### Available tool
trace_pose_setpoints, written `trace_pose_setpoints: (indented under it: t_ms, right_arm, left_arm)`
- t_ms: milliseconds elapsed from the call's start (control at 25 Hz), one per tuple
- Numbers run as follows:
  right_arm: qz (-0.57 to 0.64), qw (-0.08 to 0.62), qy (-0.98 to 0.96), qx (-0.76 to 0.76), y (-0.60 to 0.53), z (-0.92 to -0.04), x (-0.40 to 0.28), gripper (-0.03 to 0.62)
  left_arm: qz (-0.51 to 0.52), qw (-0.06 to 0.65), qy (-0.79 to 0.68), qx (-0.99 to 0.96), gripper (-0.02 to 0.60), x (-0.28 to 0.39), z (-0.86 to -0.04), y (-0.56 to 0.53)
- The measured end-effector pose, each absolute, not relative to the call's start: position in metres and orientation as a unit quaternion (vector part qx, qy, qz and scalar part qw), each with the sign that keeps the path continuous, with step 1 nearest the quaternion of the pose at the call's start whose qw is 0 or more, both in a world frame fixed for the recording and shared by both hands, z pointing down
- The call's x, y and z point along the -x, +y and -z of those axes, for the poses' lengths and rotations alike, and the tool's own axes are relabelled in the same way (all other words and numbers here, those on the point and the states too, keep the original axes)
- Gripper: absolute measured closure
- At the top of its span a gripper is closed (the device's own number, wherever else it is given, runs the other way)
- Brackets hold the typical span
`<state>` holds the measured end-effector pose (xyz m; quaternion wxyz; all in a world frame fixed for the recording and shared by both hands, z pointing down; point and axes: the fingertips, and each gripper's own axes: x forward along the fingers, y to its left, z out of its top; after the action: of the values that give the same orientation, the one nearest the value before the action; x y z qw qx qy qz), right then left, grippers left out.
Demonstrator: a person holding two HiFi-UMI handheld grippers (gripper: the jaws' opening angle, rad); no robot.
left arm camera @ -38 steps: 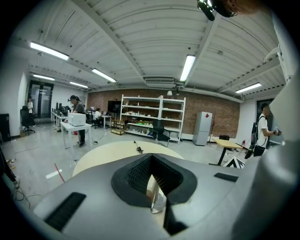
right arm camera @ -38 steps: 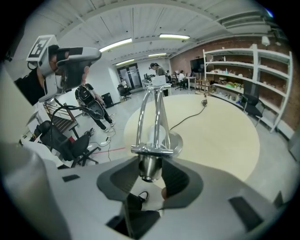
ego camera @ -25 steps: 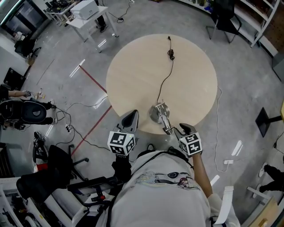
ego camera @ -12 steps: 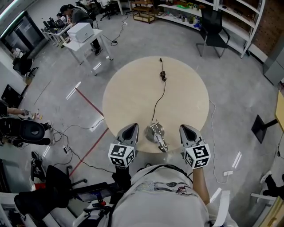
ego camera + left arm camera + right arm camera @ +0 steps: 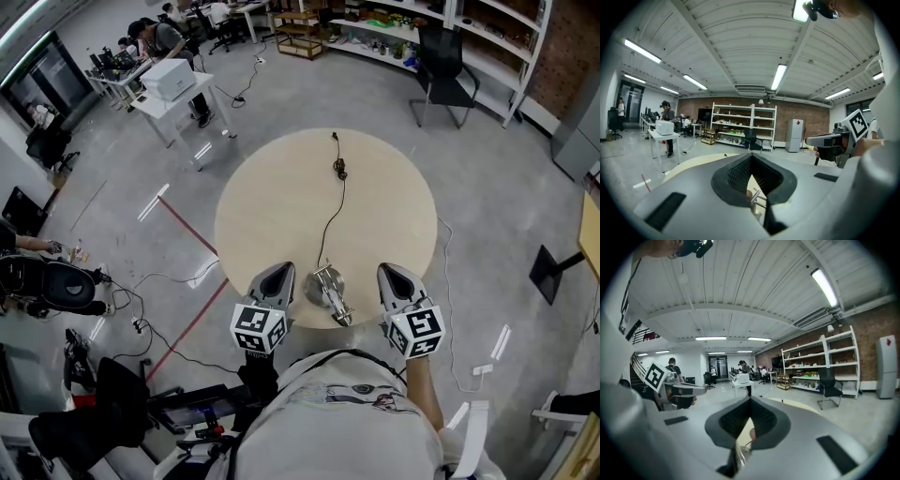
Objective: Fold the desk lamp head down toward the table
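The silver desk lamp (image 5: pixel 328 289) sits at the near edge of the round wooden table (image 5: pixel 281 187), its arm and head folded low over its base. Its black cable (image 5: pixel 336 202) runs to the table's far side. My left gripper (image 5: pixel 277 270) hovers just left of the lamp, shut and empty. My right gripper (image 5: pixel 389 270) hovers just right of it, also shut and empty, apart from the lamp. In the left gripper view the jaw tips (image 5: pixel 751 155) meet, with lamp metal (image 5: pixel 757 199) below them. The right gripper view shows its tips (image 5: pixel 750 399) together above the lamp (image 5: pixel 740 453).
A white table with a printer (image 5: pixel 173 70) and seated people are at the back left. A black chair (image 5: pixel 441 61) and shelving stand behind the round table. A red floor line (image 5: pixel 192 230) and loose cables lie left of the table. An office chair (image 5: pixel 47 281) is at the far left.
The right gripper has risen from the lamp's arm at the table edge, shut, and now hangs beside the lamp. The left gripper rose slightly. The lamp lies folded low.
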<state>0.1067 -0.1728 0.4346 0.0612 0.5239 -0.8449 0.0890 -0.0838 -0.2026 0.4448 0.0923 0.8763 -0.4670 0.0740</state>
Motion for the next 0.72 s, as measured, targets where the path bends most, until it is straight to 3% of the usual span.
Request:
trace_pose_setpoints:
  t_ms: [720]
  right_arm:
    - [-0.081, 0.046, -0.84, -0.534, -0.1697, -0.4265, -0.1052, 0.589]
  left_arm:
    - [-0.078, 0.095, -0.468, -0.875, 0.581, 0.0878, -0.4465, -0.1953]
